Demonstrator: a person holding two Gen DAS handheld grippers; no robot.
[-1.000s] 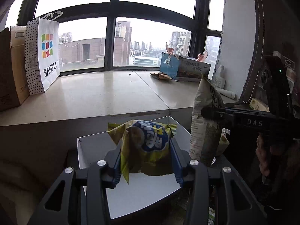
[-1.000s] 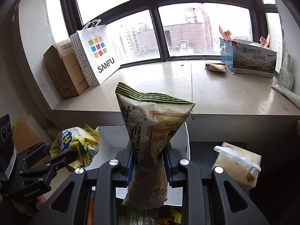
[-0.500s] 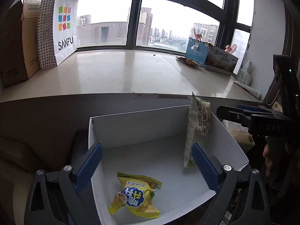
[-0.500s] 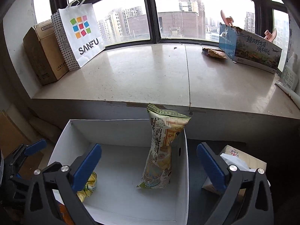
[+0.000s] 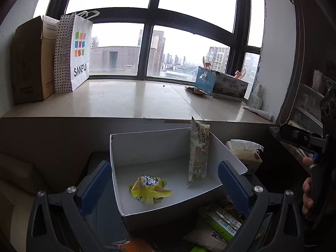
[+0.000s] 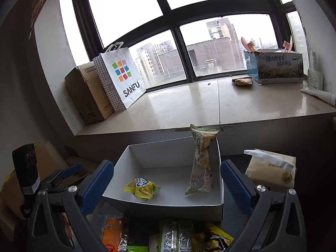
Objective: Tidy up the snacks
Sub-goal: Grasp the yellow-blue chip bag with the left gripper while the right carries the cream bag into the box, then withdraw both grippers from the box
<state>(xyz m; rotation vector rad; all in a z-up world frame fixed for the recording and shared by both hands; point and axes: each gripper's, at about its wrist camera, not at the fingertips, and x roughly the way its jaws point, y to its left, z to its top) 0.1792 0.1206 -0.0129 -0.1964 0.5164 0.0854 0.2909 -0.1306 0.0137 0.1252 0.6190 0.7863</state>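
Looking along the left gripper, the white box is sitting straight ahead, the yellow packet lying flat near its left front and the tall pouch leaning upright against its right wall. The jaws are spreading wide, holding nothing. More loose snacks are lying nearer, below right.

Looking along the right gripper, its jaws are likewise gaping empty; the snack pile is lying just beneath them, so either gripper looks equally close.
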